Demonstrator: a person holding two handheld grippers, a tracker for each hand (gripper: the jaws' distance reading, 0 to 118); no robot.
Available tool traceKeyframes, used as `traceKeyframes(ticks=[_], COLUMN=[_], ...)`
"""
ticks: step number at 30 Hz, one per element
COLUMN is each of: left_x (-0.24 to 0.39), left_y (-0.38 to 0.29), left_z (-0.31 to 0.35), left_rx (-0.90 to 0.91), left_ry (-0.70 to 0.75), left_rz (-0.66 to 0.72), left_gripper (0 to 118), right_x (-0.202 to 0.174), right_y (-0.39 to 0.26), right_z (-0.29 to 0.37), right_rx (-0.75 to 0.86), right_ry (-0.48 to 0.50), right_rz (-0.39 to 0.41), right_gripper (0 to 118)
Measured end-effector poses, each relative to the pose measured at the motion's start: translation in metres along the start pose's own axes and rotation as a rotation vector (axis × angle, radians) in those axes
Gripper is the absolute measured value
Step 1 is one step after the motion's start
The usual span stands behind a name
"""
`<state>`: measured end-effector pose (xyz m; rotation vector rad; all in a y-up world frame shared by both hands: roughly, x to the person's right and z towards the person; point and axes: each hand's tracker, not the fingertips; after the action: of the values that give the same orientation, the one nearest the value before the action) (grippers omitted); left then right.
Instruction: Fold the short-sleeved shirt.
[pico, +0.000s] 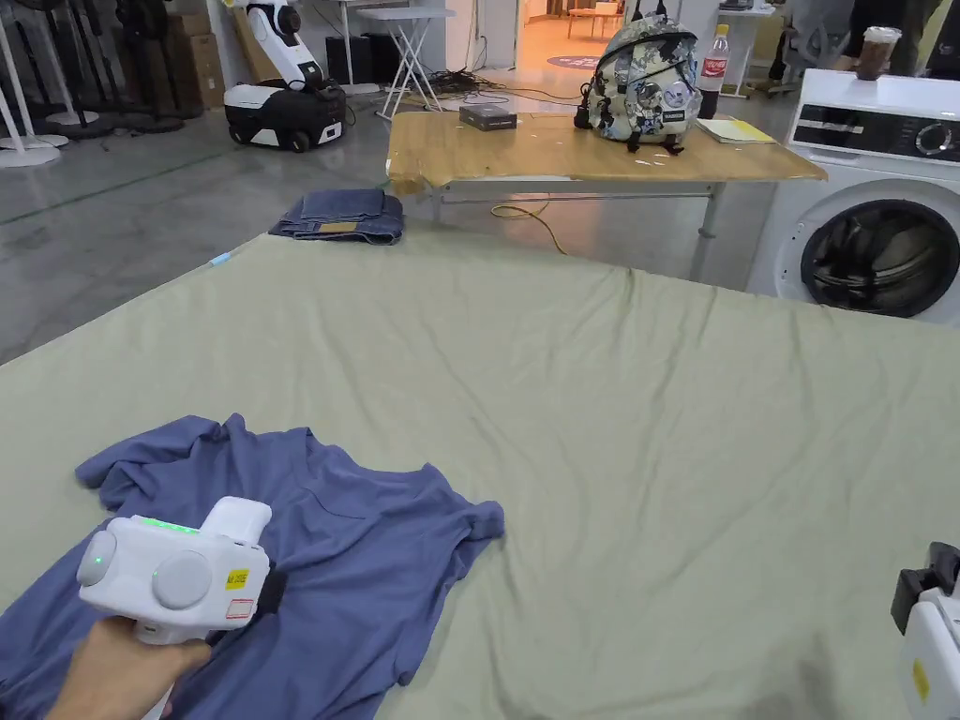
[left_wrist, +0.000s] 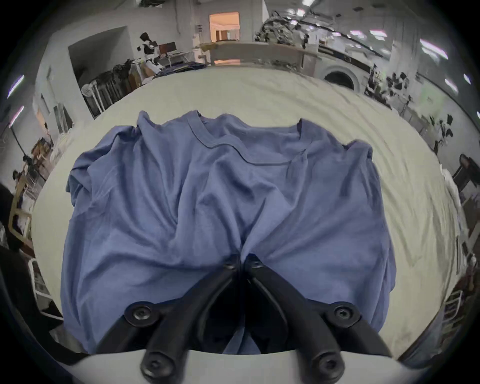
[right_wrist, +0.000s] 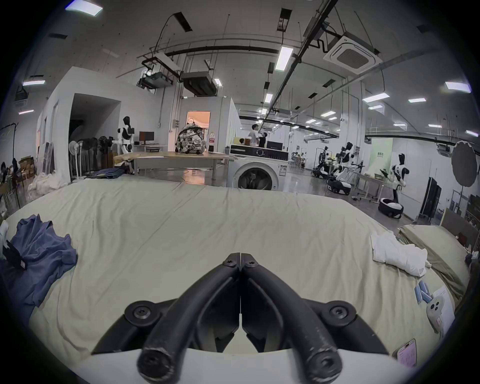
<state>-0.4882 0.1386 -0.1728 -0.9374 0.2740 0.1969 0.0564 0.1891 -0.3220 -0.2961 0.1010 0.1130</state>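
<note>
Shirt: the crumpled blue short-sleeved cotton shirt (pico: 309, 562) lies unfolded at the near left corner of the pale green bed sheet (pico: 656, 422), collar away from the person, hem toward them.
Left tongs: the white hand-held left gripper (left_wrist: 242, 259) sits on the shirt's lower middle, jaws clenched on a pinch of blue cloth; creases run out from the tips.
Right tongs: the right gripper (right_wrist: 241, 258) hovers over bare sheet, jaws pressed together with nothing between them.
Bearing: from the right gripper the shirt lies well off to the left.
Long axis: collar to hem, roughly in line with the left gripper's reach.
Nearer hand: the left, by far; I'd judge the right must cross over before any spreading begins.
</note>
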Motion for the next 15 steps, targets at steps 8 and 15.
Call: traceKeyframes(ticks=[8,15], left_x=[-0.004,0.006], left_y=[0.028,0.072], left_z=[0.050,0.118], left_rx=[0.200,0.411], left_ry=[-0.044,-0.086], left_rz=[0.038,0.045], left_gripper=[0,0], right_x=[0.005,0.012], right_y=[0.003,0.014], right_z=[0.001,0.007], right_rx=[0.006,0.028], right_ry=[-0.008,-0.017], right_rz=[-0.007,-0.016], right_gripper=[0,0])
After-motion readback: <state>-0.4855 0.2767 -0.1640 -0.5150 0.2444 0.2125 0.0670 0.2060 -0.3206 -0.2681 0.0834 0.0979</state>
